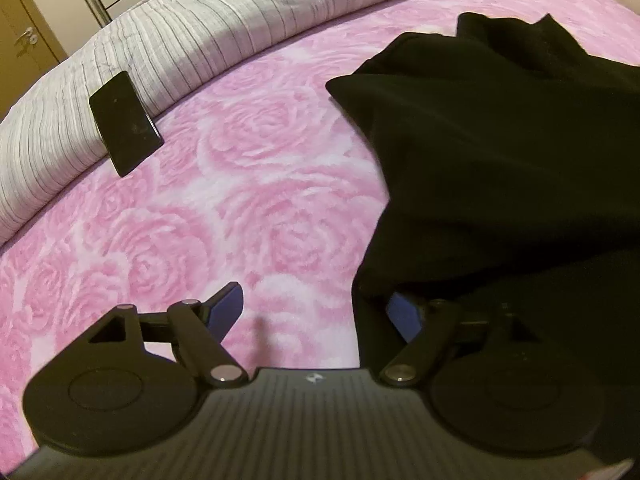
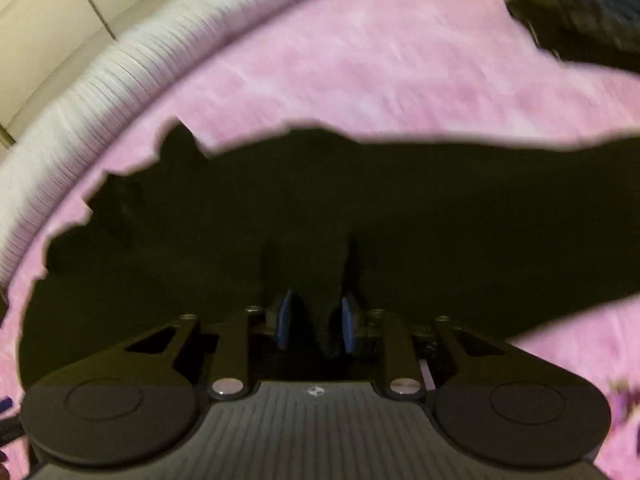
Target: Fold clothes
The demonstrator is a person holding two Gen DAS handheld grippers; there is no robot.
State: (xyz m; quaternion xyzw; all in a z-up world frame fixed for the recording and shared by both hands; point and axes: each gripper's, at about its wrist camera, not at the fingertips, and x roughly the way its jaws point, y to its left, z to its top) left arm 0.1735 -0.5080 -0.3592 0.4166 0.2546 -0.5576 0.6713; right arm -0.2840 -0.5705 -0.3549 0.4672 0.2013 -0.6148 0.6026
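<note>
The black garment (image 1: 500, 168) is spread on the pink bedspread (image 1: 200, 220), a fold lying between the right gripper (image 2: 316, 320)'s 2 slightly parted fingers, seemingly for release, while the left gripper (image 1: 320, 308) is held wide apart at its edge.

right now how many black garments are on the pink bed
2: a large black cloth garment spread on the pink rose-patterned bedspread at the grippers, and a dark bundle at the far right corner, too blurred to tell if it is clothing.
</note>
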